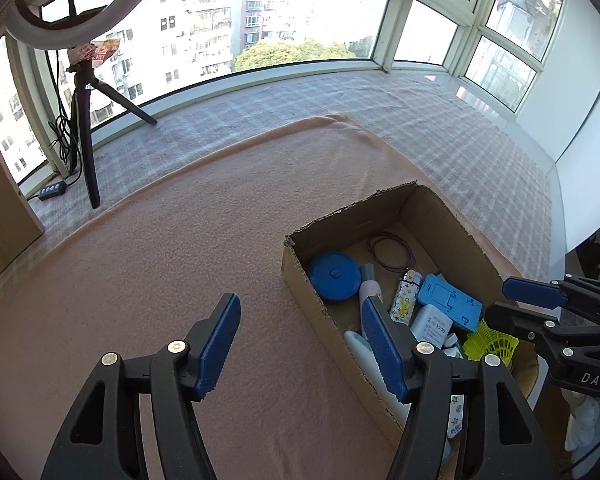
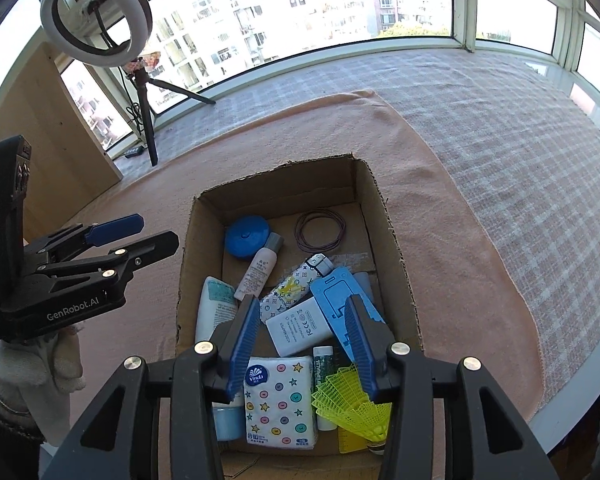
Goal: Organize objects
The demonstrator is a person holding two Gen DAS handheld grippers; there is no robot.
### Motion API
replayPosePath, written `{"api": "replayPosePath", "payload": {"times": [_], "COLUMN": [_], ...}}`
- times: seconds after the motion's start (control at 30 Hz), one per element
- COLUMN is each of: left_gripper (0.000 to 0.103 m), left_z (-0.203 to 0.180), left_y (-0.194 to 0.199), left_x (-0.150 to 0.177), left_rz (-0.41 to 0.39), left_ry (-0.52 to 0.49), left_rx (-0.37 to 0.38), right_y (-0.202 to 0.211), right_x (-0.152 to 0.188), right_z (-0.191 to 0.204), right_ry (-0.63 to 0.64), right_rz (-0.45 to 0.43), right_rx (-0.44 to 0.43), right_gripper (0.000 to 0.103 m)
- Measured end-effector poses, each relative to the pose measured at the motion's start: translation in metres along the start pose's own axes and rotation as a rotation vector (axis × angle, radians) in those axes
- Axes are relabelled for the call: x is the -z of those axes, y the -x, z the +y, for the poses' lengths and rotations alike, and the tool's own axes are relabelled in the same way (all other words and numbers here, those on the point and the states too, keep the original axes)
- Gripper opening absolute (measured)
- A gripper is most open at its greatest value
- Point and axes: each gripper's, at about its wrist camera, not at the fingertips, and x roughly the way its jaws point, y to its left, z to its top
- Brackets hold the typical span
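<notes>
Open brown cardboard box [image 2: 384, 232] on the pink fleece blanket [image 2: 440, 240] holds small light items: soft white star-print tissue pack [image 2: 278, 396] squashes, grip its sides; flimsy yellow plastic shuttlecock [image 2: 350, 400] likely crushes, take by cork. Left gripper [image 1: 300, 344] angled down, straddling the box's left wall, jaws wide, empty. Right gripper [image 2: 300, 348] above box, jaws narrower, empty.

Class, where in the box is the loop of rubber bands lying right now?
In the right wrist view, the rubber bands lie on the box floor at its far right corner, right of the blue disc.
</notes>
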Motion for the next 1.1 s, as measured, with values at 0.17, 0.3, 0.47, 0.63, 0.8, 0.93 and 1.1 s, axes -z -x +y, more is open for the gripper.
{"api": "replayPosePath", "payload": {"times": [0.17, 0.3, 0.47, 0.63, 0.8, 0.93, 1.1], "left_gripper": [0.067, 0.067, 0.067, 0.067, 0.067, 0.067, 0.074], "left_z": [0.028, 0.055, 0.094, 0.132, 0.166, 0.188, 0.21], "left_y": [0.038, 0.073, 0.121, 0.165, 0.202, 0.227, 0.255], "left_x": [0.021, 0.042, 0.067, 0.096, 0.128, 0.156, 0.186], "left_rz": [-0.031, -0.059, -0.099, -0.134, -0.165, -0.168, -0.177], "left_ry": [0.032, 0.062, 0.106, 0.171, 0.24, 0.272, 0.316], "left_rx": [-0.019, -0.038, -0.071, -0.111, -0.186, -0.237, -0.295], "right_y": [0.011, 0.02, 0.029, 0.032, 0.028, 0.025, 0.025], "right_x": [0.005, 0.009, 0.016, 0.024, 0.033, 0.043, 0.054], "right_z": [0.023, 0.047, 0.085, 0.129, 0.175, 0.209, 0.25], "right_ry": [0.023, 0.052, 0.088, 0.13, 0.188, 0.223, 0.272], "right_rz": [-0.015, -0.028, -0.042, -0.045, -0.037, -0.034, -0.056], "right_rx": [-0.002, -0.009, -0.041, -0.078, -0.106, -0.128, -0.124], "right_gripper": [0.041, 0.044, 0.045, 0.047, 0.05, 0.051, 0.059]}}
